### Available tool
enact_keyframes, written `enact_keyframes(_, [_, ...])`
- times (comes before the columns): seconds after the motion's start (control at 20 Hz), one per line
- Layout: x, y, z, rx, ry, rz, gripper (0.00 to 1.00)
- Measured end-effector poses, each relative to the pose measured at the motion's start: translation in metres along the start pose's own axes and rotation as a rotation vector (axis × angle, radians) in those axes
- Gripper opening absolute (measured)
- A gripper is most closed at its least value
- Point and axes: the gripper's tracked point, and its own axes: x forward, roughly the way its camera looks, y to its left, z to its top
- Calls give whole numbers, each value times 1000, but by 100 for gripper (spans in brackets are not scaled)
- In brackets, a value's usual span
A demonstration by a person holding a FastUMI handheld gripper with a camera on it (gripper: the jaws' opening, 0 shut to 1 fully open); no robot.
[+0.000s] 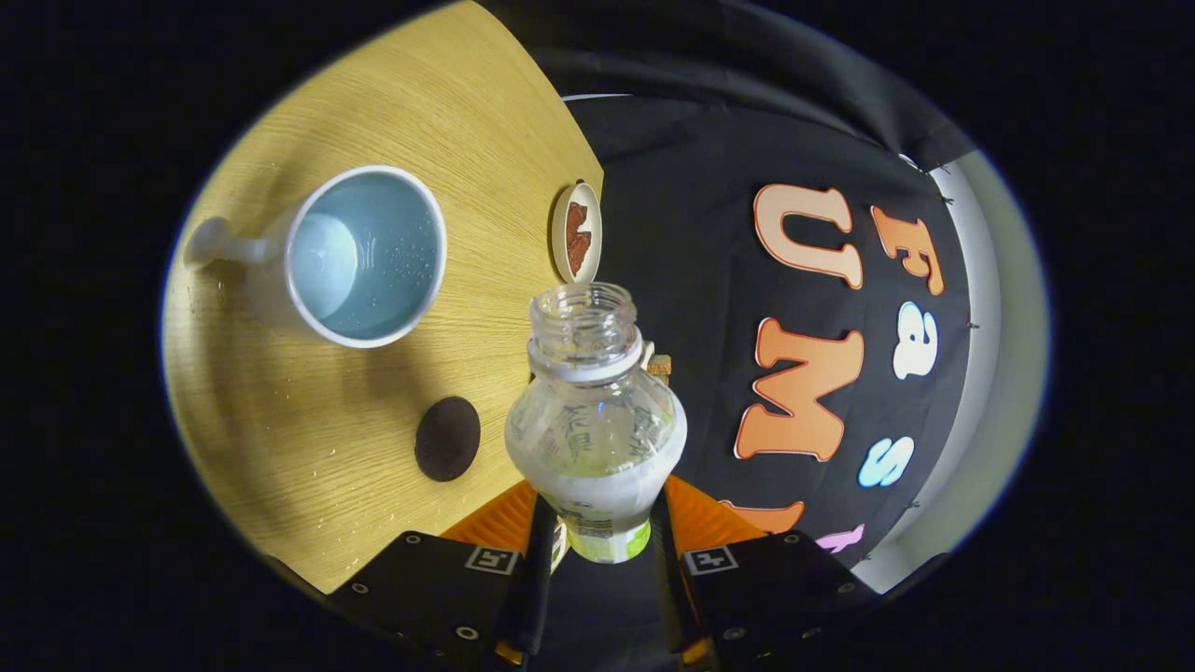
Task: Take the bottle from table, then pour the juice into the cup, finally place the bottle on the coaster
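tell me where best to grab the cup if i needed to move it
Judging by its pose, take the cup by its handle, which sticks out on the side away from the small plate. Its wide body looks hard to span. The gripper is shut on the bottle.

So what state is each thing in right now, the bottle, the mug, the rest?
Clear plastic bottle: uncapped, clamped between the fingers, looks empty.
Gripper: shut on the bottle.
White mug with pale blue inside: on the wooden table, liquid inside it.
Dark round coaster: bare, flat on the table.
Small white dish: holds something brown.
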Motion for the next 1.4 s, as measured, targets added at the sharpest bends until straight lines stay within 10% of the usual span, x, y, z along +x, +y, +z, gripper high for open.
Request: enact_keyframes(1.4, [12, -13, -2, -209, -57, -29, 49])
